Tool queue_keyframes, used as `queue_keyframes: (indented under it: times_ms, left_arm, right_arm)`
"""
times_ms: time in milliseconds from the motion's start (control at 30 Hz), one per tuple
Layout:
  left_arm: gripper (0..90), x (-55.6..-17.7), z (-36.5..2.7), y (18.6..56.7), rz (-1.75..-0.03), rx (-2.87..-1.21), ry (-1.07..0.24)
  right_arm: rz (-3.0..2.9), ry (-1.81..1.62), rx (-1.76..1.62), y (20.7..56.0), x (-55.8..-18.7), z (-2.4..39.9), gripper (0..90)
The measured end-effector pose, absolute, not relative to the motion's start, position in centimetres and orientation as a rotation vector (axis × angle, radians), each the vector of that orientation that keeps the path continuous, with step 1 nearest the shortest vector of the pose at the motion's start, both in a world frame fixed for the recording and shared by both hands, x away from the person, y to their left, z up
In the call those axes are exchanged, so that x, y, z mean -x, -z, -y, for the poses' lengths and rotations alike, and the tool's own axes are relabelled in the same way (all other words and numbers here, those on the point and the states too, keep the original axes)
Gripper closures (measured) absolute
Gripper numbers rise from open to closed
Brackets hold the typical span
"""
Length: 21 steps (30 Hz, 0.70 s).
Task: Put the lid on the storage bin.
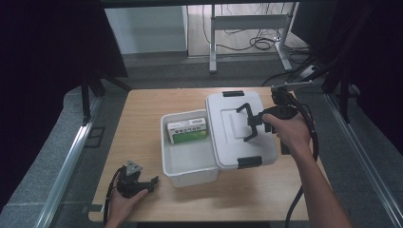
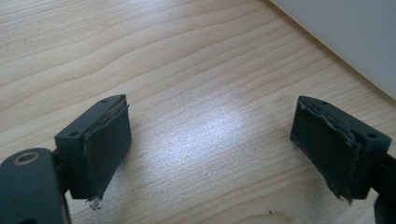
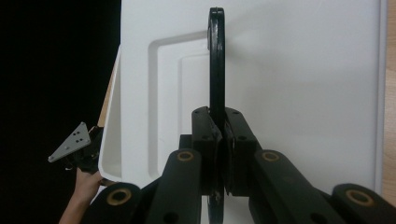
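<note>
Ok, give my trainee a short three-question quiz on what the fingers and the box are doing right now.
1. True or false: the right gripper is shut on the lid's black handle.
2. What lies inside the white bin?
3. The lid is: A) fully off the bin, B) partly covering the bin, C) latched shut.

Key:
1. True; its fingers pinch the handle.
2. A green and white box.
3. B; the left gripper rests open on the table.
</note>
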<state>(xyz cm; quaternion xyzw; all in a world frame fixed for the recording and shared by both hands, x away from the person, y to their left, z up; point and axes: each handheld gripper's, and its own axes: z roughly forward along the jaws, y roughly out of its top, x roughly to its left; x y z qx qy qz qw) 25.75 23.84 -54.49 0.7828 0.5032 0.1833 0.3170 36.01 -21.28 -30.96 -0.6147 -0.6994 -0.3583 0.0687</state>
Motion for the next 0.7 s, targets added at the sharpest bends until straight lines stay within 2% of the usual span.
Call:
queue_keyframes:
  times_ms: [700]
  left_arm:
    - [12.2, -25.7, -23.8, 54.5, -1.325, -2.060, -0.482]
  right_arm:
    - [2.128, 1.060, 1.816, 30.8, -36.3, 18.5, 85.0]
